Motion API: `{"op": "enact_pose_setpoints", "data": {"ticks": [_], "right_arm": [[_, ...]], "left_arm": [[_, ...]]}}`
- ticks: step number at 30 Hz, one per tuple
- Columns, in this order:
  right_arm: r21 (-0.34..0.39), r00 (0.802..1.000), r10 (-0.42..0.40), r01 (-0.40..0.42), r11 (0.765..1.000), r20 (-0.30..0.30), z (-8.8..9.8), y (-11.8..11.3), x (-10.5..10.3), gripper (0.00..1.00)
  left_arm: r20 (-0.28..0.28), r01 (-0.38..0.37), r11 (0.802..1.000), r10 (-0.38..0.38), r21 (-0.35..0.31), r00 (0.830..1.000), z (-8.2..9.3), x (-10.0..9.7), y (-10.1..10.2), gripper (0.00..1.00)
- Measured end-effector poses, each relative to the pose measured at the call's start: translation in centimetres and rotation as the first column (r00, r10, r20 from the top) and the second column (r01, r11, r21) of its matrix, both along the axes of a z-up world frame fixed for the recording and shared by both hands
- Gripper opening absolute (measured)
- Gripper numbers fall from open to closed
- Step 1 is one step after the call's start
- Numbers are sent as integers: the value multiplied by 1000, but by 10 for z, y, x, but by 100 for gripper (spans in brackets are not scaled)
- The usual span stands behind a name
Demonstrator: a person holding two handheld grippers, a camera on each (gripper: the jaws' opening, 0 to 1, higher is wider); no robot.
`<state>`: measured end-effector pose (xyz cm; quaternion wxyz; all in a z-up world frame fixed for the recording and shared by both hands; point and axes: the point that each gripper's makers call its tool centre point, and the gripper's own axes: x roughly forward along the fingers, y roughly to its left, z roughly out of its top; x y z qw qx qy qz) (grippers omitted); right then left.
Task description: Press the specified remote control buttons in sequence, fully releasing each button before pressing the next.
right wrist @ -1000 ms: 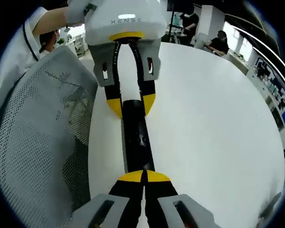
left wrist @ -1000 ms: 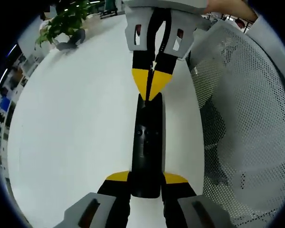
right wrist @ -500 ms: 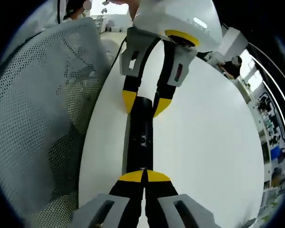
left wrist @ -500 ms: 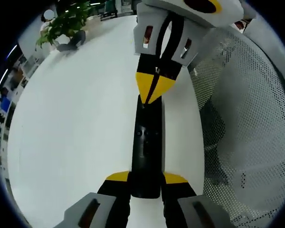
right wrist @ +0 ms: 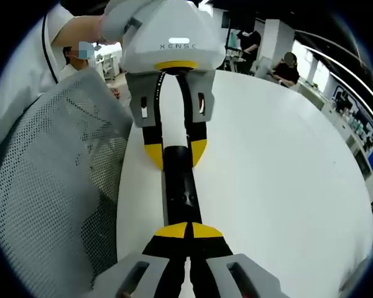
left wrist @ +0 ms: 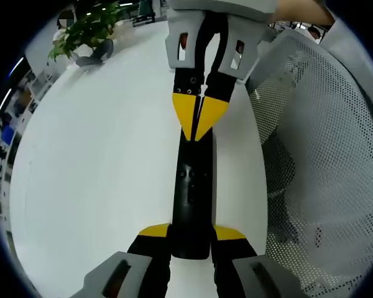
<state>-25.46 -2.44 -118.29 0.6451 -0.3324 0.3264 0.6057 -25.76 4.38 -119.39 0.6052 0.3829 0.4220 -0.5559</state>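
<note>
I held a slim black plastic remote control (left wrist: 191, 198) lengthways over a round white table (left wrist: 99, 174), one end clamped between the yellow-tipped jaws of my left gripper (left wrist: 191, 237). That grip, I judged, was there to steady the remote so that a press would not tip it.

My right gripper (right wrist: 188, 231) had its yellow tips pinched together with nothing between them, forming one blunt point. In the left gripper view that point rested at the far end of the remote, where I took the target button to be (the button itself was hidden under the tips, so I could not tell whether it was pushed in).

A pale grey mesh chair back (left wrist: 323, 161) stood just beside the table edge, and a green potted plant (left wrist: 81, 34) sat well apart at the far left.
</note>
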Motion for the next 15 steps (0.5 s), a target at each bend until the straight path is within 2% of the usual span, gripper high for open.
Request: {"op": "enact_pose_setpoints", "data": {"ticks": [1,2,5,11,13,15], "right_arm": [[-52,1000,27,-27,998,7,-5,-5,-2,0],[-40,995,89,-87,995,36,1,-1,-3,0],[-70,994,94,-90,994,60,1,0,-1,0],[-103,994,96,-90,991,50,0,0,0,0],[-105,990,121,-113,988,78,0,0,-1,0],[-62,985,129,-122,991,119,1,1,-1,0]], "left_arm": [[0,-1,1000,1,-1,1000,0,0,0,24],[1,-1,1000,1,-2,1000,0,0,0,24],[0,2,1000,-2,-4,1000,0,0,0,24],[1,3,1000,-3,-3,1000,0,0,0,24],[0,2,1000,-2,-4,1000,0,0,0,24],[-3,-6,1000,6,-5,1000,0,1,0,24]]}}
